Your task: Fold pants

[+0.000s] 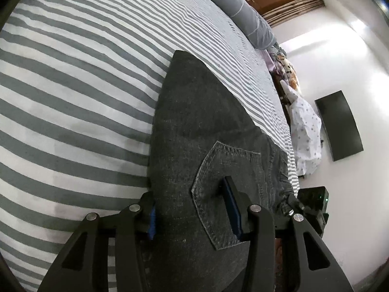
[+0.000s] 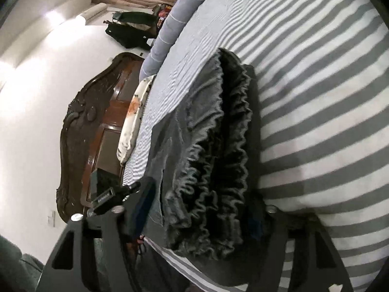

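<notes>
Bright wall (image 1: 316,56) glare; strong fisheye bending; right view soft.

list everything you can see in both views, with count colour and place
pants: one pair, dark grey denim, folded on the bed, back pocket up, elastic waistband toward the right wrist camera
bedsheet: one, grey and white stripes, covering the bed under the pants
bolster: one, grey with thin pale lines, along the far edge of the bed
headboard: one, dark carved wood, against the white wall
pillow: one, white with an orange print, by the headboard
screen: one, black, on the wall
spotted cloth: one, white, heaped beside the bed
left claw: black with blue pads, straddling the pants
right claw: black, around the waistband
</notes>
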Tool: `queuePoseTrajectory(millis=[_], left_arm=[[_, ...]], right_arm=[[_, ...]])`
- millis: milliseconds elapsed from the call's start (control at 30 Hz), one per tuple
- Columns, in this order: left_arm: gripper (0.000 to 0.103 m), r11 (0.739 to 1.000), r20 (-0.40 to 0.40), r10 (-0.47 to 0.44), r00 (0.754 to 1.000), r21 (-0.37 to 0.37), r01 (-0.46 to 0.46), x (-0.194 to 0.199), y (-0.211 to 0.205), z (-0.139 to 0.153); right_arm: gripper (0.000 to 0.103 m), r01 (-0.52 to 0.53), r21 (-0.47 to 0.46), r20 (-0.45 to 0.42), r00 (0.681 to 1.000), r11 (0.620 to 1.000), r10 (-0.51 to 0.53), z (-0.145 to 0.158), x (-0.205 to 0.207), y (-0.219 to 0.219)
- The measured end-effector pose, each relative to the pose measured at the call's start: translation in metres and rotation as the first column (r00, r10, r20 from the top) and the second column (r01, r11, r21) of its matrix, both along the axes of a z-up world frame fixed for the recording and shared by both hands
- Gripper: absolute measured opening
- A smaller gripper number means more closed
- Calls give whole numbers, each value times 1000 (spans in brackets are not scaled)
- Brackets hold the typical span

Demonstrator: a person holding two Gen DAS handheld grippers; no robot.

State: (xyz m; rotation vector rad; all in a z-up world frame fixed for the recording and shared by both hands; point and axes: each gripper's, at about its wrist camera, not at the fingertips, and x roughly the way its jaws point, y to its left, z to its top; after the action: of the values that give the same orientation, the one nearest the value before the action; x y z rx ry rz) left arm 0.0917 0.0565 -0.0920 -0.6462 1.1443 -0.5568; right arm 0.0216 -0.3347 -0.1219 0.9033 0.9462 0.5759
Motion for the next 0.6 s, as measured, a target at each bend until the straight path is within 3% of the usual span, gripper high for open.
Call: queuePoseTrajectory(millis=[67,133,233,333,433,500,600], left_arm=[[46,1000,20,0,1000,-11,0,-4,1,-1],[46,1000,35,-1,999,-6,1,-5,0,-2],[46,1000,47,1,999,31,-2,-7,-5,0],[46,995,73,-5,997,101,-2,-8,-16,5],[44,973,131,-24,991,230,-7,-16,-32,13],[36,950,176,-48,983,311,-9,-21,-42,19],[23,951,194,-40,980,309,-23,-24,-41,26]], right_arm=[[44,11,24,-12,1000,1000,-10,-7,-6,-9],[43,27,61,-19,999,998,-26,-16,-8,-13],[43,26,46,-16,1000,999,-26,-14,-3,-6],[43,22,36,-29,999,999,-21,-13,0,-3],[38,30,10,-37,999,1000,-29,-9,1,2],[35,44,-14,-37,998,999,-45,-2,0,5],[32,47,-65,-22,999,997,-48,13,-1,13]])
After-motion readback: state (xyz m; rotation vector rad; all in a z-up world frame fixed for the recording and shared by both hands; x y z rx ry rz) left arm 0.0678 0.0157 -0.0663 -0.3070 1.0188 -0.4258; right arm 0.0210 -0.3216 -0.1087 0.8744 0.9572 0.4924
